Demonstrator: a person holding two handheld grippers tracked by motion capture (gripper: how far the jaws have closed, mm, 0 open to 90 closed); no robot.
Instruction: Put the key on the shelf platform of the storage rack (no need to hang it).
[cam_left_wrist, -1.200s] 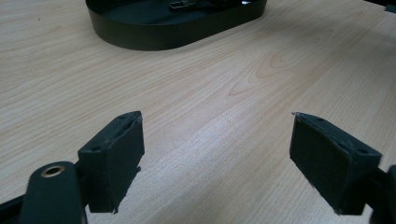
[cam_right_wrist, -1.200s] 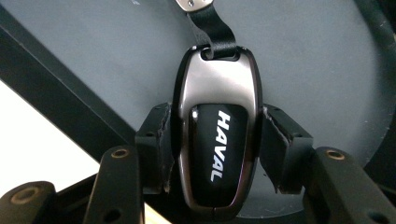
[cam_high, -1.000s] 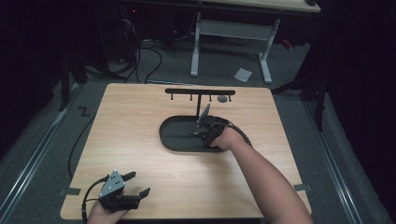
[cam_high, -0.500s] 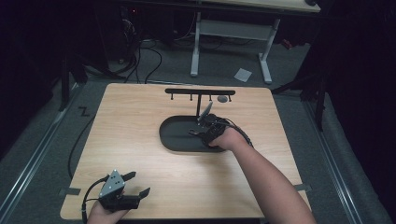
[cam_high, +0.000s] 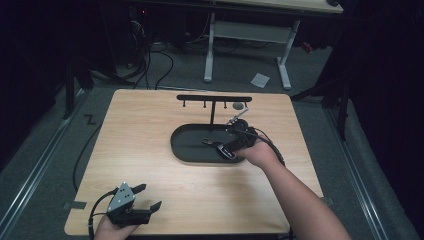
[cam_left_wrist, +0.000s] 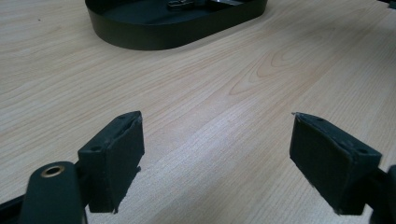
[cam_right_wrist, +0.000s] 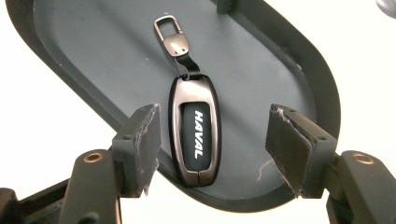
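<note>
Wooden table (cam_high: 150, 150) w/ a black oval tray (cam_high: 187, 150) near its middle. A key fob (cam_right_wrist: 194, 135) lies flat inside the tray, toward the tray's right end in the high view; it's dark w/ a metallic frame, "HAVAL" in white on the face, and a short strap to a metal clip (cam_right_wrist: 170, 35) pointing deeper into the tray.

Right gripper (cam_right_wrist: 212, 140) is over the tray's right end, held by the person's right hand (cam_high: 257, 155). Jaws wide apart, one each side of the fob, gripping nothing. In the right gripper view the left pad sits just beside the fob's edge; can't tell if it touches. The other pad is well clear of it.

Left gripper (cam_high: 142, 200) is well away from the tray, at the table's near left corner, in the left hand (cam_high: 115, 231). Jaws spread wide over bare wood, nothing between them; the tray shows far ahead in the left gripper view.

Behind the tray stands a black T-shaped rack (cam_high: 214, 98) w/ small pegs under its bar; its post rises from the tray's far side. A small grey round thing (cam_high: 238, 106) hangs by the bar's right end, too small to ID.
</note>
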